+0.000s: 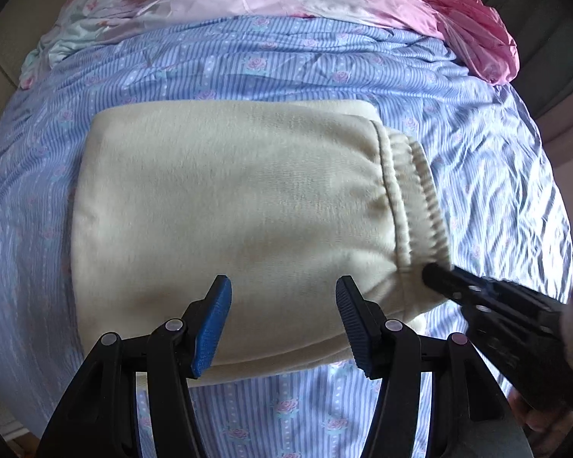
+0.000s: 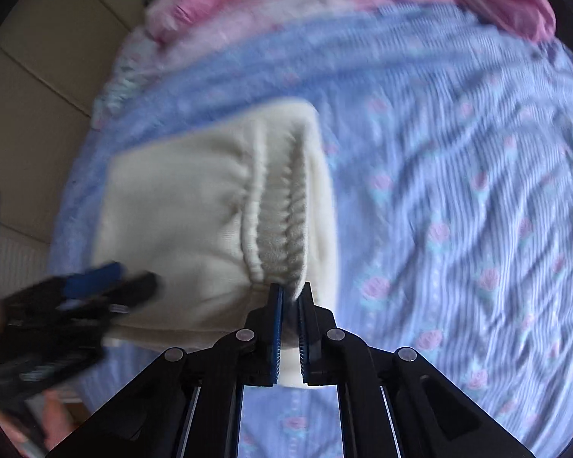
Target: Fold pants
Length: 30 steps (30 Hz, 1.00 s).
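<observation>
1. Cream pants [image 1: 225, 206], folded into a block, lie on the striped bed [image 1: 271, 53].
2. Right claw [image 2: 291, 297] pinches the waistband corner; left claw [image 1: 283, 320] hangs open above the near edge.
3. Judgement: keep the pinch low and layers aligned.

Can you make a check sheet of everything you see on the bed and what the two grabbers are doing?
Surface: bed sheet, blue striped with roses, wrinkled.
Job's things: cream pants folded into a block, waistband on one end.
Clutter: pink bedding bunched at the far end.
Grippers: left gripper open above the pants; right gripper shut on the waistband's near corner.
Cables: nothing seen.
Surroundings: beige wall panels beside the bed.
</observation>
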### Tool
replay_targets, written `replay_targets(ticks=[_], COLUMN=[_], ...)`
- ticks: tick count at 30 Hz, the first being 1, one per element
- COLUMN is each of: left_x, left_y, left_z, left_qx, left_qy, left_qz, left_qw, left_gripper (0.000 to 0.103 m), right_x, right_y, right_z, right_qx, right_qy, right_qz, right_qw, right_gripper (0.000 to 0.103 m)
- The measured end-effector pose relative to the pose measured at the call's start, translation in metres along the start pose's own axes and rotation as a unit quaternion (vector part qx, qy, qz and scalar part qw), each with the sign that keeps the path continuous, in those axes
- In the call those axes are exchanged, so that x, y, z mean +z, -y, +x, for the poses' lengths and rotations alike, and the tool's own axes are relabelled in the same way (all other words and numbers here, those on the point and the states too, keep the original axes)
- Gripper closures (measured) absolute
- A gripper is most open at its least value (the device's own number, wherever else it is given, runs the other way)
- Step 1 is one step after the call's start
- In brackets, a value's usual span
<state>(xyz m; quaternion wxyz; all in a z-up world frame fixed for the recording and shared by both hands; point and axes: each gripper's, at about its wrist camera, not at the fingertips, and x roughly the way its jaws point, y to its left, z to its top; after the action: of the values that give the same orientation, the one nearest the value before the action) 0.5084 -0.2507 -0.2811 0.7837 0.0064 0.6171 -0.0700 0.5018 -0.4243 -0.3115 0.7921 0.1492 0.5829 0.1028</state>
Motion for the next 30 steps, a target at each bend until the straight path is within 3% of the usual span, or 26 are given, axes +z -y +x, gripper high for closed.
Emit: replay_targets(ticks=[4, 5, 6, 7, 9, 10, 12, 17, 30], left_x=[-0.004, -0.004, -0.005, -0.006, -0.007, -0.007, -0.006, 0.002, 0.005], left_y=[-0.002, -0.003, -0.004, -0.006, -0.009, -0.010, -0.012, -0.011, -0.018], left_z=[0.001, 0.001, 0.001, 0.000, -0.004, -0.007, -0.010, -0.012, -0.004], left_qx=[0.004, 0.005, 0.006, 0.006, 0.005, 0.006, 0.009, 0.022, 0.050], left_qy=[-0.006, -0.006, -0.006, -0.004, 0.003, 0.009, 0.018, 0.029, 0.029], left_qz=[0.006, 0.005, 0.003, -0.001, -0.005, -0.008, -0.010, -0.003, 0.003], left_qw=[1.0000, 1.0000, 1.0000, 1.0000, 1.0000, 0.9999, 0.9997, 0.9993, 0.9983], left_gripper=[0.047, 0.047, 0.047, 0.046, 0.042, 0.040, 0.039, 0.034, 0.031], right_x=[-0.002, -0.002, -0.001, -0.001, 0.000, 0.002, 0.009, 0.027, 0.032], right_y=[0.010, 0.010, 0.010, 0.010, 0.010, 0.010, 0.008, 0.008, 0.013], right_z=[0.008, 0.005, 0.000, -0.005, -0.023, -0.031, -0.034, -0.003, 0.050], right_qx=[0.009, 0.007, -0.002, -0.013, -0.025, -0.017, 0.007, 0.032, 0.063], right_qy=[-0.009, -0.006, 0.001, 0.007, 0.052, 0.070, 0.083, 0.056, 0.013], right_qz=[0.024, 0.026, 0.024, 0.021, 0.013, 0.010, 0.004, 0.014, 0.047], right_qw=[1.000, 1.000, 1.000, 1.000, 0.998, 0.997, 0.997, 0.998, 0.997], right_gripper=[0.091, 0.084, 0.067, 0.057, 0.027, 0.025, 0.024, 0.024, 0.024])
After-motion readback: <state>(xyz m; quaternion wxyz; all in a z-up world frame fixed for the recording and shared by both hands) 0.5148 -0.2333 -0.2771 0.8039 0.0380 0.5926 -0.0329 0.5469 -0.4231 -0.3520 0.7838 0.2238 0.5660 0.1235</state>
